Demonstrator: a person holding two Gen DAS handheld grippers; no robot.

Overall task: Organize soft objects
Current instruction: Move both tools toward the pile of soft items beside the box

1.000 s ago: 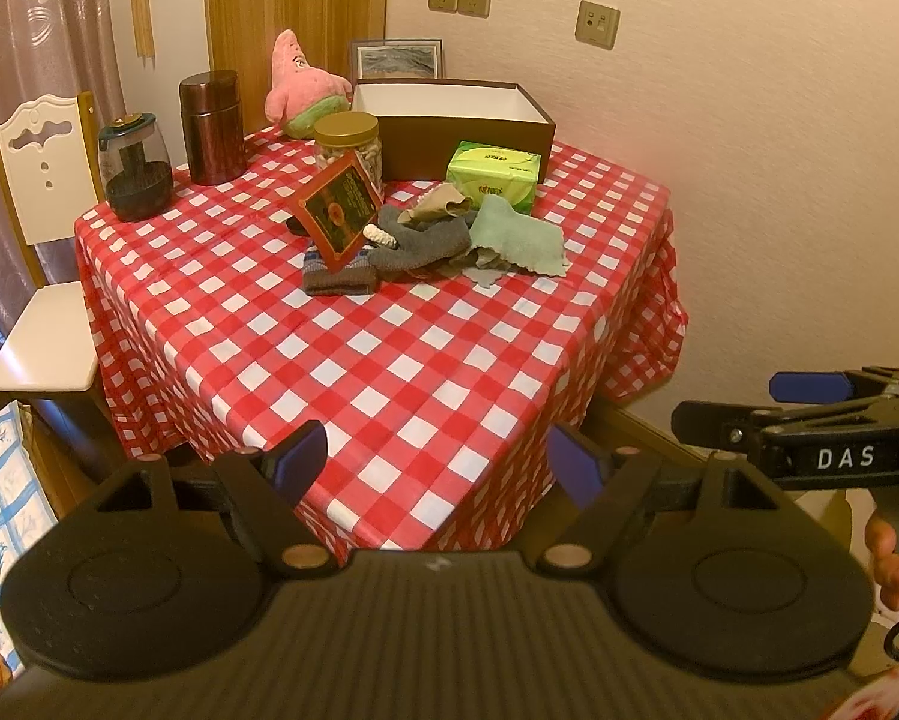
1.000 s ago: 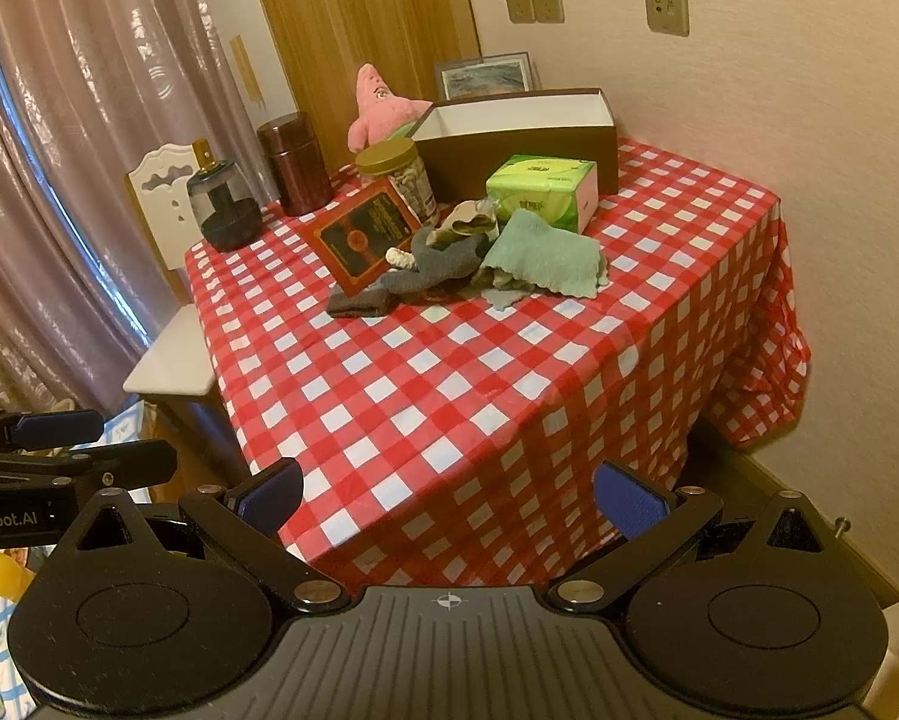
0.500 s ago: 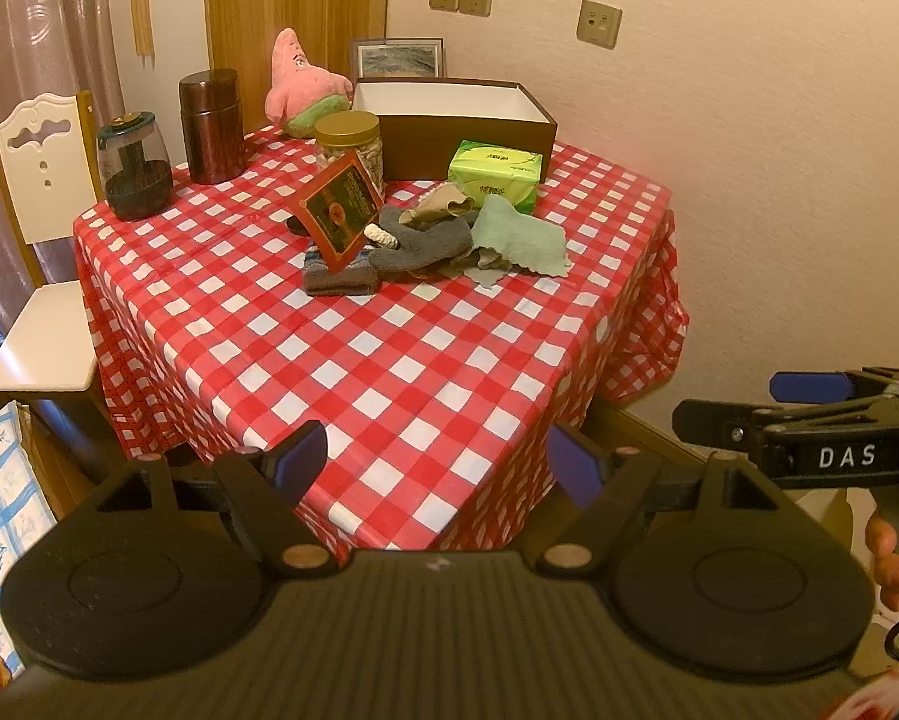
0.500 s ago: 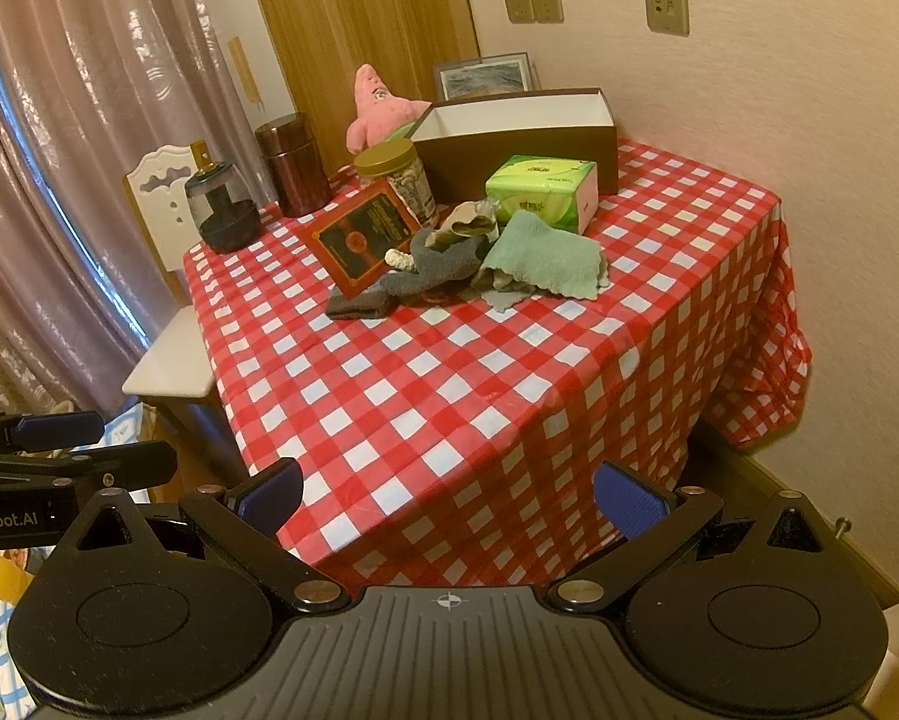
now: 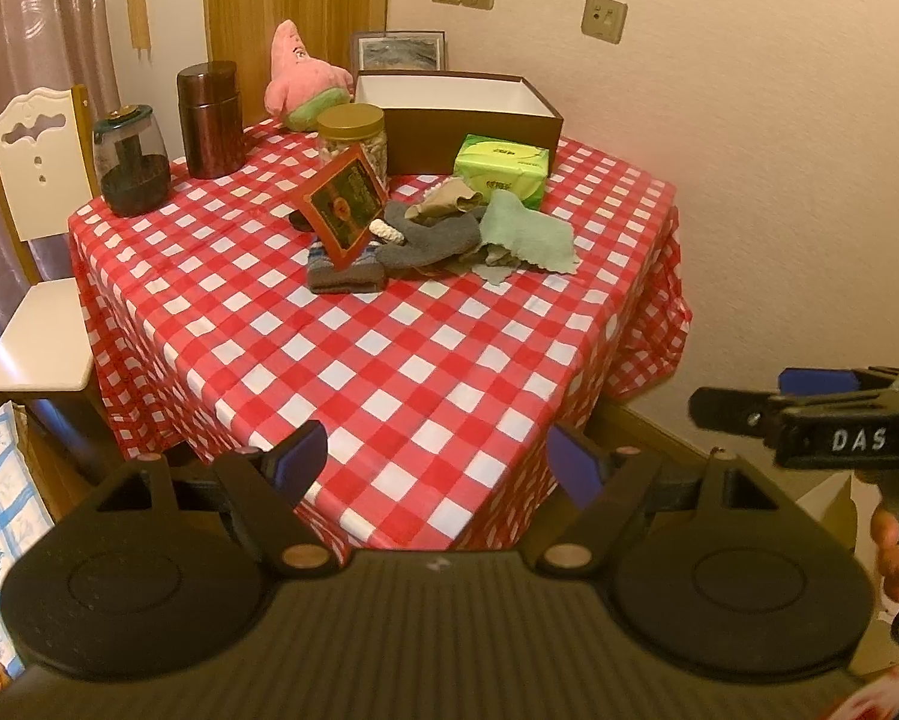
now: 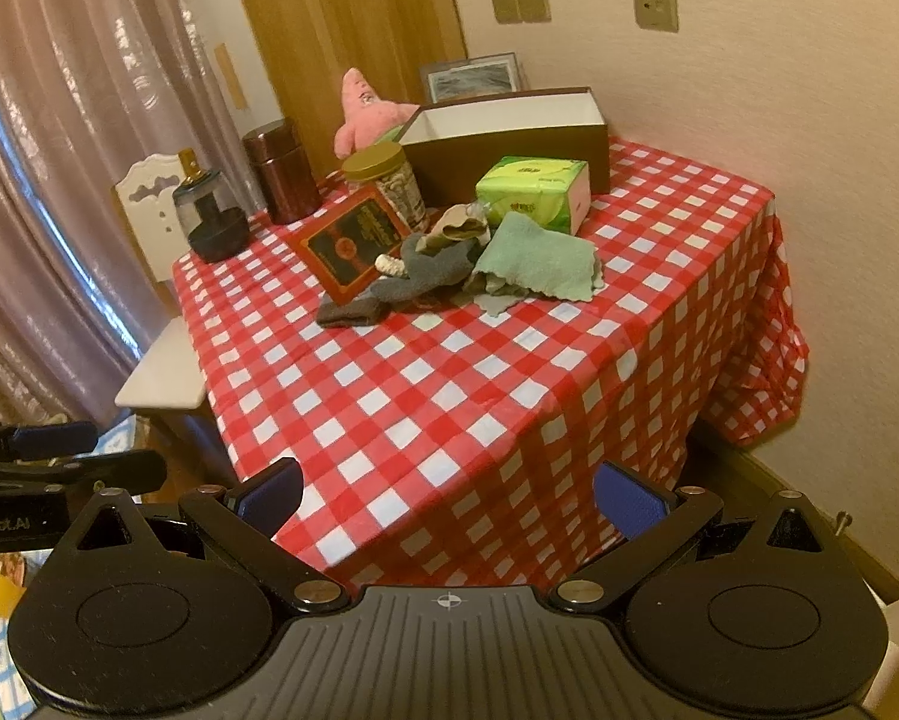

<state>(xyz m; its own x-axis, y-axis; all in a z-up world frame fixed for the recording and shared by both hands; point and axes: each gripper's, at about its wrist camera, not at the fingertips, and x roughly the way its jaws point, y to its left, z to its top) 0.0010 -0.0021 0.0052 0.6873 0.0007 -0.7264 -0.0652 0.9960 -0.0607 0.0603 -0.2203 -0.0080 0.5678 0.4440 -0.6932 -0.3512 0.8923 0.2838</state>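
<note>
A heap of soft things lies mid-table: a green cloth (image 5: 527,234) (image 6: 536,258), grey socks (image 5: 431,243) (image 6: 425,276), a beige cloth (image 5: 446,201) and a dark folded sock (image 5: 344,276). A pink plush star (image 5: 299,78) (image 6: 368,114) sits at the back beside an open brown box (image 5: 467,114) (image 6: 509,132). My left gripper (image 5: 437,462) is open and empty, held off the table's near corner. My right gripper (image 6: 449,492) is open and empty, also short of the table.
On the red checked tablecloth (image 5: 359,360) stand a green tissue pack (image 5: 500,165), a gold-lidded jar (image 5: 353,138), a leaning red framed card (image 5: 341,207), a brown canister (image 5: 209,120) and a glass grinder (image 5: 131,162). A white chair (image 5: 29,180) stands left; wall on the right.
Both grippers have shifted very slightly; the table and the things on it have not moved.
</note>
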